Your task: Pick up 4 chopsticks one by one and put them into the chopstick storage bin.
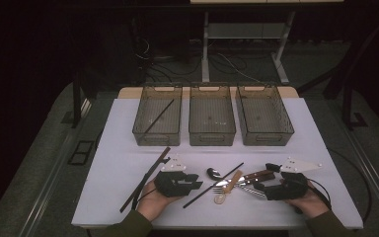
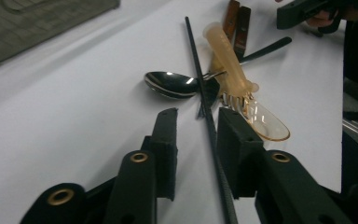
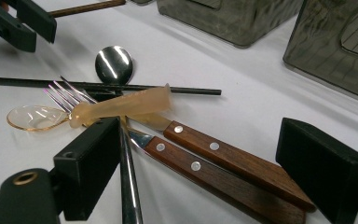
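Left gripper (image 1: 190,180) sits low over the white table (image 1: 128,128), its jaws straddling a thin black chopstick (image 2: 208,119); a gap shows beside the left pad, so they are not yet clamped. That chopstick lies slantwise across the cutlery heap at the table's near edge, its far part crossing a steel spoon (image 2: 170,84). It looks light, stiff and slick, apt to roll or swivel, so I'd judge a hold near its middle, square across the shaft, is safest. An amber plastic spoon (image 2: 247,100) rests just beside the right pad and could get nudged. Further right, the right gripper (image 1: 261,186) hovers with jaws wide apart around two wooden-handled knives (image 3: 223,161). From above, three grey bins (image 1: 212,116) appear, one chopstick already in the left one; the left gripper view alone reveals the pad gap.
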A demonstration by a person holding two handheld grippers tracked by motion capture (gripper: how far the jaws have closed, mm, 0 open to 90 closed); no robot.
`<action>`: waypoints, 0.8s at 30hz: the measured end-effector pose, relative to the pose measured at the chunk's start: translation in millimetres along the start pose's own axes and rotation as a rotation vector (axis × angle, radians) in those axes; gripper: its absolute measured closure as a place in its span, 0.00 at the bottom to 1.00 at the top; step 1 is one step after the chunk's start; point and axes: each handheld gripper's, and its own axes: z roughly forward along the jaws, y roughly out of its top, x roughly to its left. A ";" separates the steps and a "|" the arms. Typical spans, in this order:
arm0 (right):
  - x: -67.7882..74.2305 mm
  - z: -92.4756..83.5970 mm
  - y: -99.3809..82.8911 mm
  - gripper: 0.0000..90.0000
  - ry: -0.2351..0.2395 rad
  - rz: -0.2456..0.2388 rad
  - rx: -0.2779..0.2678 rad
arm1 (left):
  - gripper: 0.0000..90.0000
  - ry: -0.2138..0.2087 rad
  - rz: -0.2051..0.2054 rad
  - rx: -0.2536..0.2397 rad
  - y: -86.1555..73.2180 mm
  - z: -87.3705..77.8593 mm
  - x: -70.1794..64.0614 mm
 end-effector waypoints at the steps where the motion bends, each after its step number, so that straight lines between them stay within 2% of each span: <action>1: 0.1 0.0 0.1 0.15 0.000 0.002 0.002 | 0.79 -0.005 -0.004 0.004 -0.4 1.9 -1.2; 5: 0.3 0.1 0.0 0.15 0.000 0.004 0.003 | 0.84 -0.008 0.002 0.018 -1.0 6.9 -3.1; 8: 0.5 0.2 -0.1 0.15 0.000 0.001 0.003 | 0.86 -0.022 -0.014 0.022 -2.2 12.0 -5.9; 14: 0.6 0.6 -0.1 0.15 -0.002 0.004 0.005 | 0.88 -0.034 0.013 0.060 -2.9 16.8 -8.4; 20: 0.4 0.4 -0.3 0.15 -0.002 0.004 0.004 | 0.88 -0.019 0.025 0.080 -4.3 20.9 -8.9; 21: 0.2 0.5 -0.3 0.15 -0.001 0.003 0.003 | 0.88 -0.015 0.016 0.076 -4.7 22.4 -9.9; 22: 0.1 0.5 -0.3 0.15 -0.002 0.004 0.003 | 0.88 -0.018 0.040 0.088 -4.7 23.0 -8.6; 23: 0.2 0.4 -0.3 0.15 -0.001 0.006 0.003 | 0.88 -0.016 0.018 0.082 -5.5 24.5 -10.8; 24: 0.2 0.3 -0.2 0.15 -0.001 0.006 0.003 | 0.89 -0.013 0.037 0.095 -5.5 24.8 -10.6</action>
